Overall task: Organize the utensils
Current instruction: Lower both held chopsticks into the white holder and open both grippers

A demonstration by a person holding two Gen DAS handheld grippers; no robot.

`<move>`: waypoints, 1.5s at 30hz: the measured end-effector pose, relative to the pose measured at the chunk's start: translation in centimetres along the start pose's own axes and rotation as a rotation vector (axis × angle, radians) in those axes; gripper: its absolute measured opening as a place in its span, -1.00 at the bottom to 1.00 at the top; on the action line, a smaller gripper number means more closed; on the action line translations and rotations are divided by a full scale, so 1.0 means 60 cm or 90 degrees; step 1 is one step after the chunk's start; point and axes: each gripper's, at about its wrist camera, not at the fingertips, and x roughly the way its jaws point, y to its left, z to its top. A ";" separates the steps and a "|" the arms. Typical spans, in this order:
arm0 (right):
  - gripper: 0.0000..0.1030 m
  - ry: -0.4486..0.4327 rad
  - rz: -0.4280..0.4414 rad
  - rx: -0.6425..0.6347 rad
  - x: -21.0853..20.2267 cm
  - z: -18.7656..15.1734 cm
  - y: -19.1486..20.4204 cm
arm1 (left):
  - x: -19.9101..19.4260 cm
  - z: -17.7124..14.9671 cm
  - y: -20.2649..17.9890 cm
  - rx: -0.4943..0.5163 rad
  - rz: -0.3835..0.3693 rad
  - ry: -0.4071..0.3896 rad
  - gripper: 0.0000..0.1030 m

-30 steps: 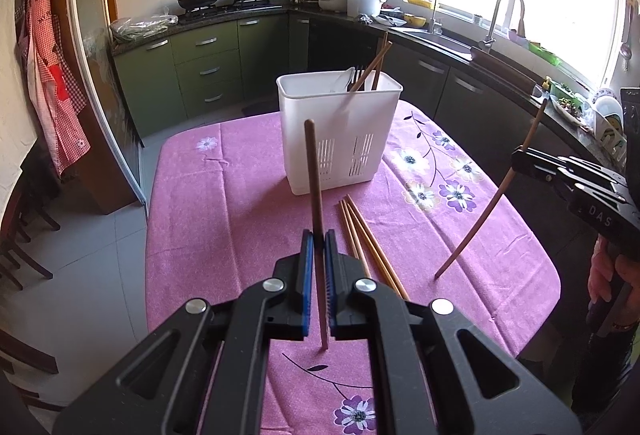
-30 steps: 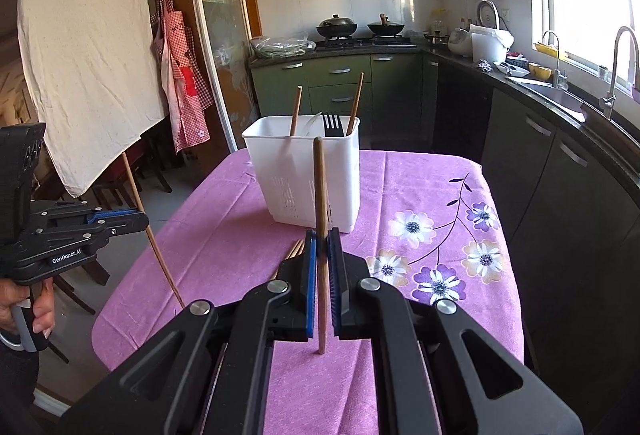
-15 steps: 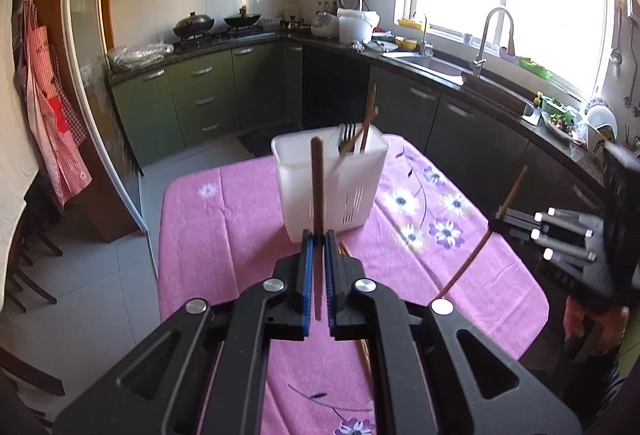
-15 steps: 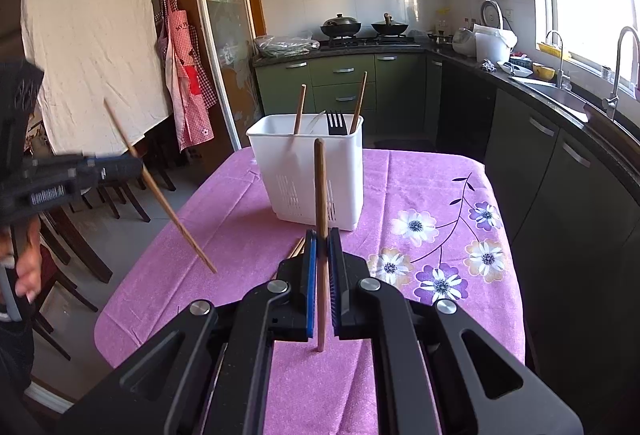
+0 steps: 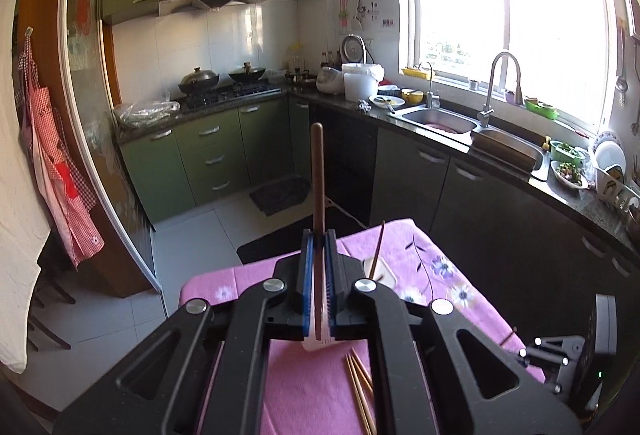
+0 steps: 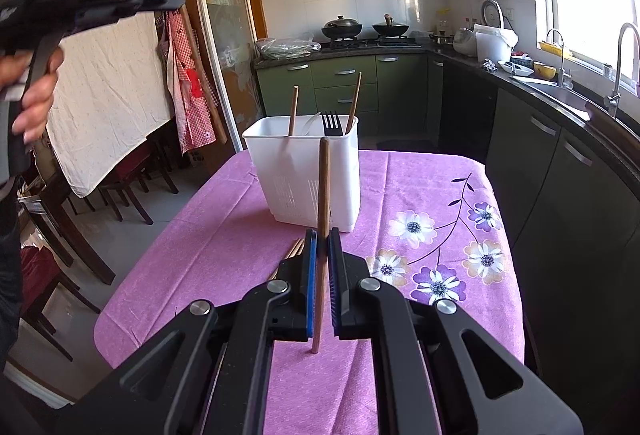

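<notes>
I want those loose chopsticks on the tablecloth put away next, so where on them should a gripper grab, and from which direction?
Both grippers already hold a chopstick. The loose chopsticks lie flat and bunched on the pink tablecloth, near the white holder. I'd come straight down from above, jaws across the shafts near mid-length, taking an outer stick; a side approach would probably just push them along.

Green cabinets [image 5: 208, 155] line the kitchen; bright window [image 5: 508, 23] above the sink [image 5: 440, 117]; pale tiled floor [image 5: 192, 247].
</notes>
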 end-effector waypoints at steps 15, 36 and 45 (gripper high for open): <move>-0.87 0.008 0.010 0.000 -0.001 0.003 -0.009 | 0.162 -0.025 0.020 -0.030 0.001 0.085 -0.89; -0.87 -0.172 -0.005 0.005 -0.009 0.310 -0.001 | 0.046 -0.201 0.052 -0.044 -0.018 0.090 -0.49; -0.87 -0.100 -0.005 0.023 0.110 0.322 -0.011 | -0.001 -0.306 0.082 -0.078 0.007 0.115 -0.30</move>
